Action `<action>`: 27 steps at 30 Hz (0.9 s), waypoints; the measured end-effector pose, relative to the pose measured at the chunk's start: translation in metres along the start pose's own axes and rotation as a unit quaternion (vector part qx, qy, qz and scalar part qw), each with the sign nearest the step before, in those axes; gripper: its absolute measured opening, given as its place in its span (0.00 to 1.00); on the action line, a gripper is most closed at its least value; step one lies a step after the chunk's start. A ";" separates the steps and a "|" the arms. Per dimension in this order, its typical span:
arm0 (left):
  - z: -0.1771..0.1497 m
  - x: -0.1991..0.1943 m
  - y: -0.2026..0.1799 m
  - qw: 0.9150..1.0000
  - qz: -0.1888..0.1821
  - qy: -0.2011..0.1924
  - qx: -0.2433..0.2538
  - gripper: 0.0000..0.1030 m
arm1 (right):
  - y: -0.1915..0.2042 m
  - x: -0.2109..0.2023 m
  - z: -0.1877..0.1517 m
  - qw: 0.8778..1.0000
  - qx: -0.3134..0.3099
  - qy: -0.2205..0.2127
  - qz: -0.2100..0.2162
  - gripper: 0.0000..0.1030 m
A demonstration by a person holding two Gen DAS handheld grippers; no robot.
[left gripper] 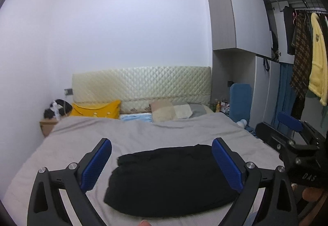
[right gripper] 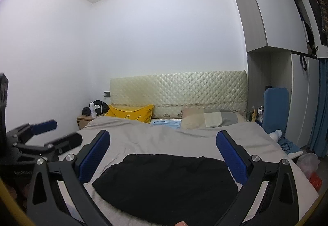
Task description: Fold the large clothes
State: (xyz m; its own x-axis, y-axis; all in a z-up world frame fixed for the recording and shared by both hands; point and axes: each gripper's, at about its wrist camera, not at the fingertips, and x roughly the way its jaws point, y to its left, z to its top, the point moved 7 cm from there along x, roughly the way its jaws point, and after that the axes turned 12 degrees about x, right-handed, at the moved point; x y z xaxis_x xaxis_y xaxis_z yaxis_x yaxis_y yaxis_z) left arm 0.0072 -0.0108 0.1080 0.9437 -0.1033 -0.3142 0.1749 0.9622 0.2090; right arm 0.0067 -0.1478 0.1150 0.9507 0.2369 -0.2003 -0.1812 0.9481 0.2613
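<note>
A black garment (left gripper: 170,180) lies folded into a compact bundle on the grey bed sheet (left gripper: 143,133). My left gripper (left gripper: 162,141) hovers above it, blue pads (left gripper: 96,164) spread wide and nothing between them. The right gripper (left gripper: 287,127) shows at the right edge of this view, also apart from the cloth. In the right wrist view the same black garment (right gripper: 168,180) rests on the sheet (right gripper: 164,139) below my right gripper (right gripper: 163,133), which stands open and empty. The left gripper (right gripper: 51,131) appears at the left, open.
A yellow pillow (left gripper: 96,110), a patchwork pillow (left gripper: 174,111) and a quilted headboard (left gripper: 141,84) are at the far end. A bedside table (right gripper: 84,119) stands left. Wardrobe (left gripper: 242,20), hanging clothes (left gripper: 307,55) and a blue chair (left gripper: 239,100) fill the right side.
</note>
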 end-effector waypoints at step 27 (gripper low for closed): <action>-0.109 0.012 -0.005 0.995 -0.001 0.100 -0.015 0.98 | -0.015 -0.028 -0.107 0.995 0.021 0.072 -0.065 1.00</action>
State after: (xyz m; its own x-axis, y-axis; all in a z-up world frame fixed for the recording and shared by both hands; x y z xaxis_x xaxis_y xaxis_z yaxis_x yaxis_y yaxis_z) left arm -0.0134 0.0109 0.0022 0.8679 -0.0548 -0.4936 0.1642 0.9697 0.1809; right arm -0.0444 -0.1462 0.0155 0.9190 0.1427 -0.3674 -0.0448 0.9639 0.2624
